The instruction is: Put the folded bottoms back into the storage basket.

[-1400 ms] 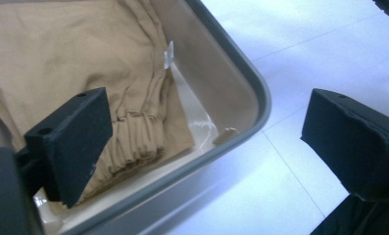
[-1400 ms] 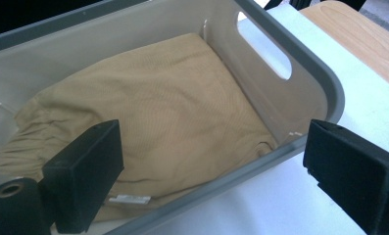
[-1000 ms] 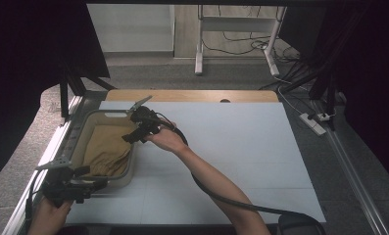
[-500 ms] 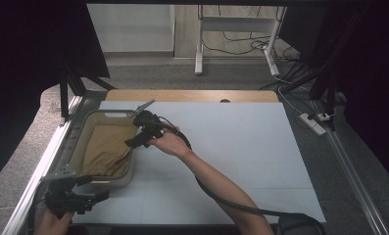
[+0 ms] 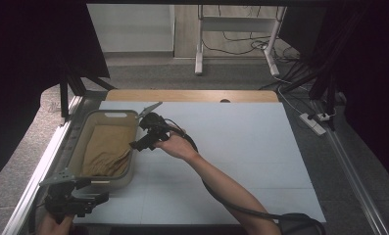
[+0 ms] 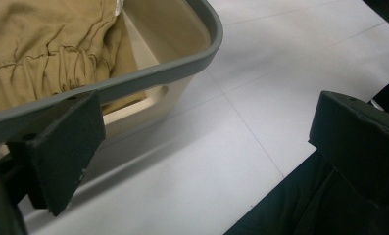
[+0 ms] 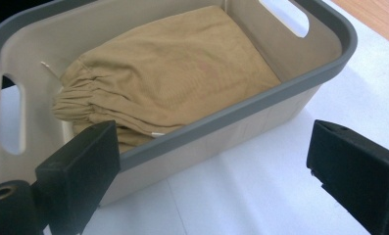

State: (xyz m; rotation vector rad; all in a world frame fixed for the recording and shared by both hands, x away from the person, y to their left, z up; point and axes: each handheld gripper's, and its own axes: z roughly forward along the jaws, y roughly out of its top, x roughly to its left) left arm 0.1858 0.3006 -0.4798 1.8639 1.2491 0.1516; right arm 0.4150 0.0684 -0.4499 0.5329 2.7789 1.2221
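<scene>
The tan cloth [image 7: 167, 73] half hides in your basket [image 7: 260, 105]. Both tongs, right [image 5: 142, 142] and left [image 5: 84, 198], are released; the basket sits at their ten o'clock.

The basket [image 7: 300, 83] looks like smooth moulded plastic, beige walls with a faint sheen and a darker grey matt rim. Inside lies a tan garment [image 7: 182, 68] of soft woven cloth, matt, gathered into fine puckers along an elastic edge. The table top [image 5: 241, 147] is a smooth white board, slightly glossy, with thin seams; its far edge [image 5: 192, 95] is bare light wood. The right gripper [image 7: 211, 181] carries matt black, slightly rough jaw pads
</scene>
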